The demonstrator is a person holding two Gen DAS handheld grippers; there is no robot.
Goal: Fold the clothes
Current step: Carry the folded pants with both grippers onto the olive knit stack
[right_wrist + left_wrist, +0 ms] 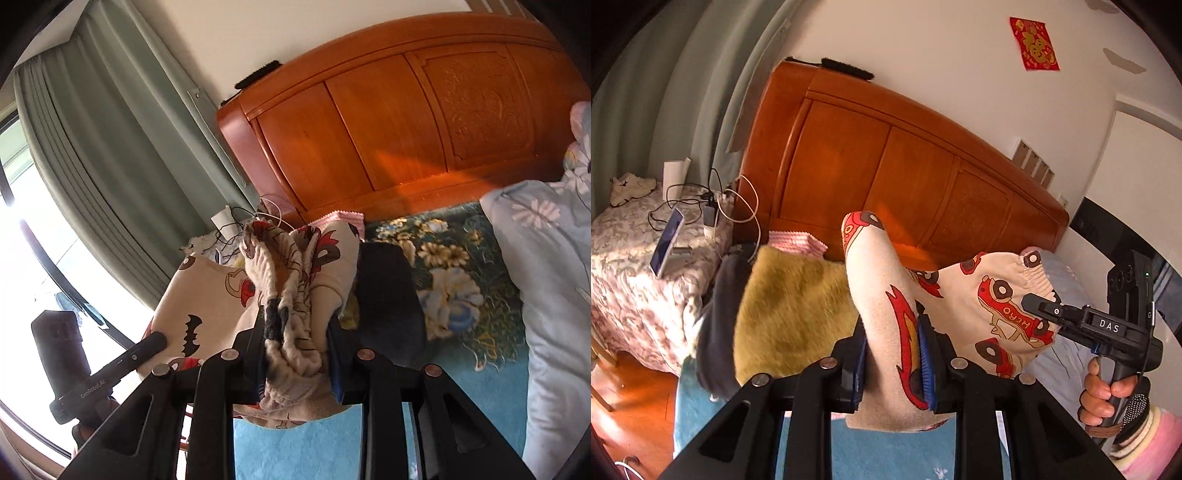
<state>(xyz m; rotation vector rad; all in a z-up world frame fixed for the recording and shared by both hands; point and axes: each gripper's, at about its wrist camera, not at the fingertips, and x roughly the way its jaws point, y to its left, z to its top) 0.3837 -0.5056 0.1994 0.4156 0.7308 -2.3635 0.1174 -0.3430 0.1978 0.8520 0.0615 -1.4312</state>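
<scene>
Lying below: blue bed sheet (295,439), a floral cover past it, carved wooden headboard (886,166) against a white wall.
Left side: green curtain (110,147), cloth-draped nightstand (631,254) with cables and a phone.
Bed clutter: yellow-green furry blanket (790,306), dark garment, pale floral pillow (546,295).
Cream car-print pants (960,306): lifted above the bed, hiding its middle.
Left gripper (897,365): clamped on a pant leg.
Right gripper (295,354): clamped on the bunched waistband.
</scene>
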